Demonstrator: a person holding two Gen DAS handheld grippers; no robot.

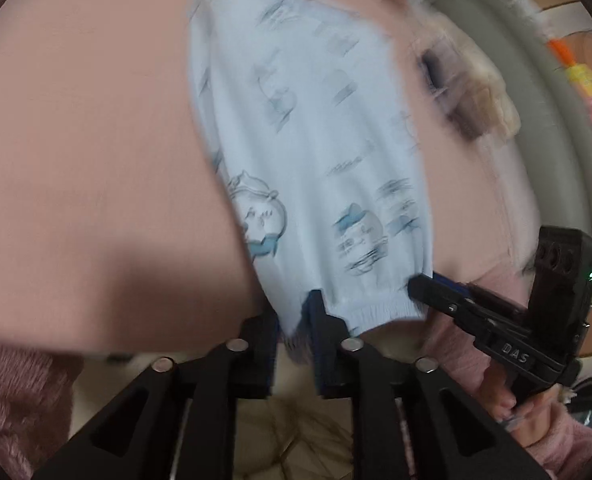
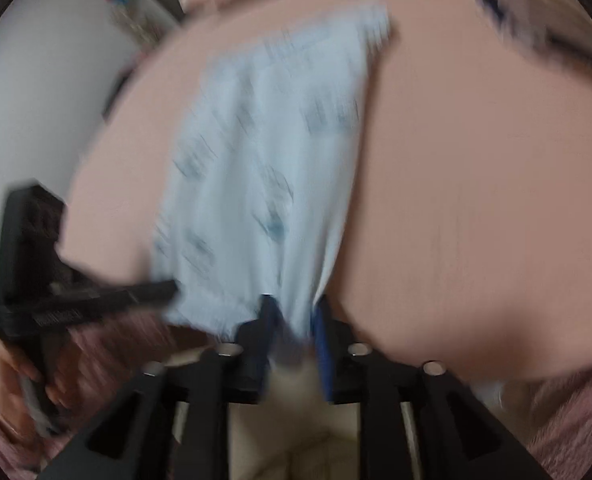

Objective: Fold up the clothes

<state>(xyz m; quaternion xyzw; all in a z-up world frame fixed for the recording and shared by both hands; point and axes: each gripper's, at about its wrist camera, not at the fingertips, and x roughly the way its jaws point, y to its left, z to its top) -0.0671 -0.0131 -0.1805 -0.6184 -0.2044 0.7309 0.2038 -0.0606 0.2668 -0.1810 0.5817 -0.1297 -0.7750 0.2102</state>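
A light blue garment with cartoon cat prints (image 1: 308, 168) lies stretched over a pink surface (image 1: 87, 140). My left gripper (image 1: 291, 320) is shut on its ribbed near hem at the left corner. My right gripper (image 1: 420, 284) reaches in from the right and pinches the same hem's other corner. In the right wrist view, which is blurred, the garment (image 2: 263, 168) runs away from my right gripper (image 2: 296, 320), which is shut on the hem, and my left gripper (image 2: 167, 290) grips the hem from the left.
A plush toy (image 1: 476, 92) lies on the pink surface beyond the garment. A grey rounded edge (image 1: 528, 80) and colourful items (image 1: 580, 76) are at the right. A white wall (image 2: 35, 100) is left of the pink surface (image 2: 476, 200). Pink fuzzy sleeves (image 1: 476, 344) hold the grippers.
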